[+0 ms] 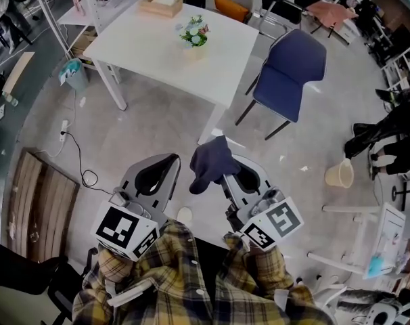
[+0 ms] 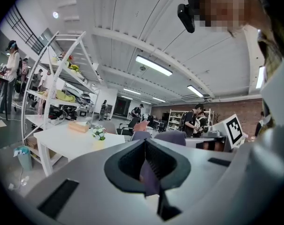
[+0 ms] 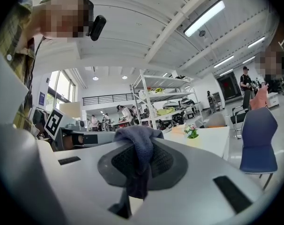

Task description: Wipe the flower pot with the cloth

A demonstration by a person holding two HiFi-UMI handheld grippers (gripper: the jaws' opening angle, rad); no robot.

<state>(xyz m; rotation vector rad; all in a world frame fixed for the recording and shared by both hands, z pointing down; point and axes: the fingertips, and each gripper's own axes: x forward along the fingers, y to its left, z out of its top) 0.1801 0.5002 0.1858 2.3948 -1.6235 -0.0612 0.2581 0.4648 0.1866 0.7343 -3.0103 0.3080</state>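
My right gripper pinches the dark blue cloth, bunched over its jaws ready for wiping. My left gripper is closed, seemingly empty. The flower pot stands well ahead.

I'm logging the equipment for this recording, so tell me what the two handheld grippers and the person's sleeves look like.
The left gripper and the right gripper are pale grey moulded shells, with dark ribbed pads lining their tongs. Each carries a white cube printed with black square markers. The sleeves are yellow and dark plaid flannel.
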